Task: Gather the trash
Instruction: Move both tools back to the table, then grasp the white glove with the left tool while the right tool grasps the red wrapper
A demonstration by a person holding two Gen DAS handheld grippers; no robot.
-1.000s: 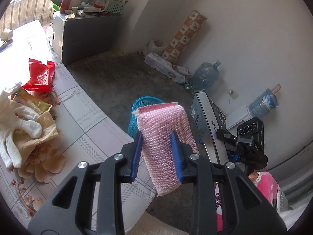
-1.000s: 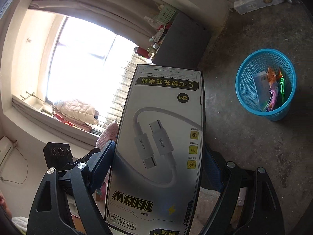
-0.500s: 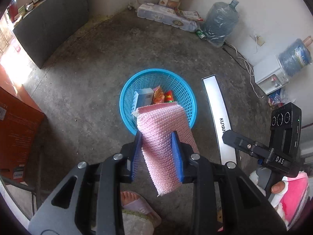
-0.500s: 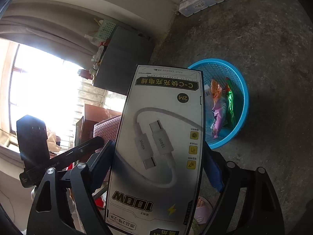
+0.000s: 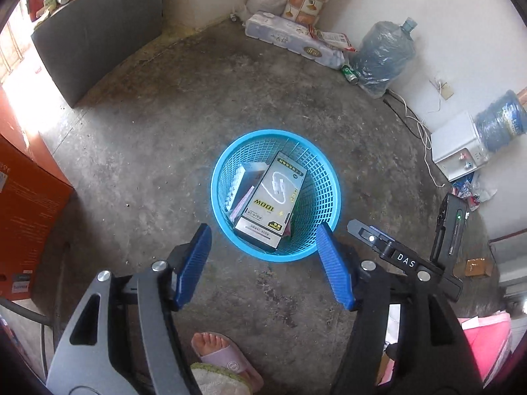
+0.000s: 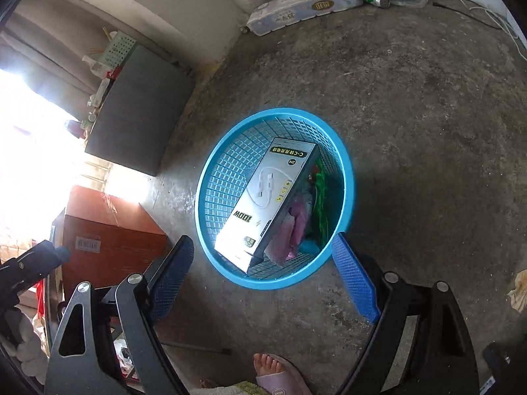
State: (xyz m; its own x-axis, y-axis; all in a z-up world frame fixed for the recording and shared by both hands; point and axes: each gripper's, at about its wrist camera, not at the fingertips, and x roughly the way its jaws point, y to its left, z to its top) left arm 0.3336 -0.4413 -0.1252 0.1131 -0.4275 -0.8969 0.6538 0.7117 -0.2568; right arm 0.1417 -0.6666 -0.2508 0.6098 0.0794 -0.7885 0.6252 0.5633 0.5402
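A blue mesh basket [image 5: 329,204] [image 6: 217,197] stands on the concrete floor below both grippers. Inside it a white cable box [image 5: 271,200] [image 6: 266,200] leans on other trash, and a pink knitted cloth [image 6: 290,233] lies beside the box among coloured wrappers. My left gripper [image 5: 265,265] hangs over the basket's near rim, its jaws opening and nothing between them. My right gripper [image 6: 263,278] also hovers over the near rim, open and empty. In the left wrist view the right gripper's black body [image 5: 405,260] shows at the right.
An orange-brown carton [image 5: 23,214] [image 6: 108,230] stands to the left, with a dark grey cabinet [image 5: 98,29] [image 6: 138,112] behind it. Toilet-roll packs [image 5: 293,41], water bottles [image 5: 382,56] and a white dispenser [image 5: 457,148] line the far wall. A person's sandalled foot [image 5: 220,352] [image 6: 280,375] is near the bottom.
Both grippers swung down over the basket. The left gripper let go of the pink cloth and the right let go of the cable box; both now lie in the basket.
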